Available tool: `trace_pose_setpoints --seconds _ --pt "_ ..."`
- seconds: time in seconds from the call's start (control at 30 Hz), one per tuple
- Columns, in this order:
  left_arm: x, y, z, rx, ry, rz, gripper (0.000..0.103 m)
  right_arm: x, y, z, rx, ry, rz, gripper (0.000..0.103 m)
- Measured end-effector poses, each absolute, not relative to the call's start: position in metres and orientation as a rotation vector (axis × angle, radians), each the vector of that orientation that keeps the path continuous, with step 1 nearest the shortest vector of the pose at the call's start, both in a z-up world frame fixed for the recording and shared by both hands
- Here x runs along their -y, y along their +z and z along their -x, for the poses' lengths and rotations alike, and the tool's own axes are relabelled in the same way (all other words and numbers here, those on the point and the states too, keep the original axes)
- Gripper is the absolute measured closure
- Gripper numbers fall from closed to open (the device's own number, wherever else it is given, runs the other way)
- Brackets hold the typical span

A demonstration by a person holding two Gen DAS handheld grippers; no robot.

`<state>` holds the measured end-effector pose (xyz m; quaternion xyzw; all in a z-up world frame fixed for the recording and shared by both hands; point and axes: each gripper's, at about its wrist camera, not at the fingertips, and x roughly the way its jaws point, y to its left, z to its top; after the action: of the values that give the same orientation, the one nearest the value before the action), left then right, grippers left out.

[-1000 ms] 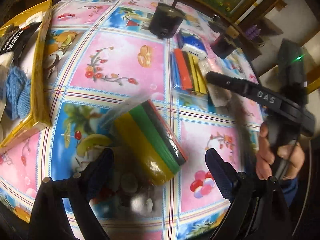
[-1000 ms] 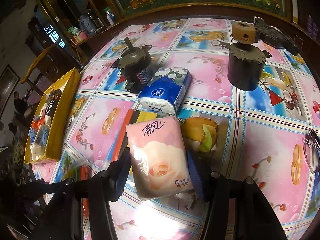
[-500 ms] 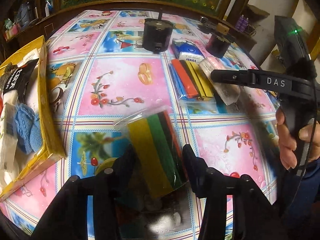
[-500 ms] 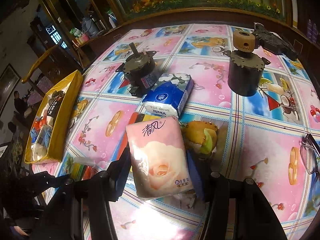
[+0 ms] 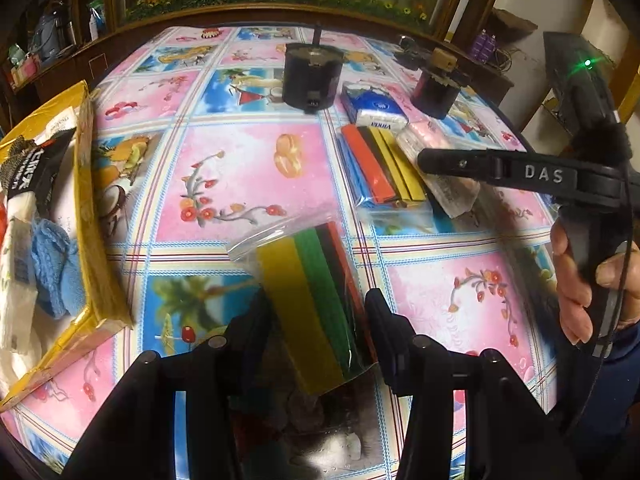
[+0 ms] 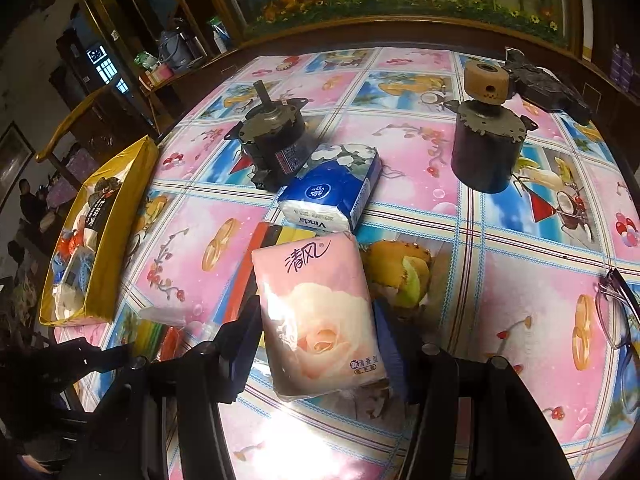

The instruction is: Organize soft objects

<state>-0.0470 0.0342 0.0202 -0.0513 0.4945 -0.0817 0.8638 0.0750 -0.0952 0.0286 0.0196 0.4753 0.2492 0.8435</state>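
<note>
My left gripper (image 5: 316,320) is shut on a clear bag of yellow, green and red sponge cloths (image 5: 316,292), lifted a little over the tablecloth. My right gripper (image 6: 316,328) is shut on a pink rose-print tissue pack (image 6: 316,312). A blue Vinda tissue pack (image 6: 332,188) lies just beyond it, also seen in the left wrist view (image 5: 376,108). A second bag of coloured cloths (image 5: 380,164) lies beside the pink pack. A yellow box (image 5: 92,216) at the left holds a blue cloth (image 5: 48,264) and other soft items; it also shows in the right wrist view (image 6: 108,240).
Two dark motor-like cylinders (image 6: 276,140) (image 6: 488,152) stand at the back of the patterned table (image 5: 240,160). Glasses (image 6: 620,320) lie at the right edge. A black object (image 6: 548,84) lies far right. Dark wooden furniture surrounds the table.
My left gripper has closed on the bag of sponge cloths and raised it; the view has tilted up. My right gripper has kept the pink pack, barely moving.
</note>
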Motion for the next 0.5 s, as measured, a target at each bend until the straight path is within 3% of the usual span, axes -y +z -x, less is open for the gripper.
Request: trace_pose_setpoints --seconds 0.13,0.23,0.5 --pt "-0.027 0.018 0.045 -1.011 -0.143 0.043 0.056 0.095 0.029 -0.074 -1.0 0.525 -0.039 0.044" --pt "-0.03 0.019 0.047 -0.985 -0.141 0.053 0.063 0.096 0.032 -0.074 -0.99 0.525 -0.044 0.044" --pt "-0.056 0.046 0.059 -0.88 -0.142 0.154 0.063 0.096 0.046 -0.064 -0.923 0.567 -0.074 0.044"
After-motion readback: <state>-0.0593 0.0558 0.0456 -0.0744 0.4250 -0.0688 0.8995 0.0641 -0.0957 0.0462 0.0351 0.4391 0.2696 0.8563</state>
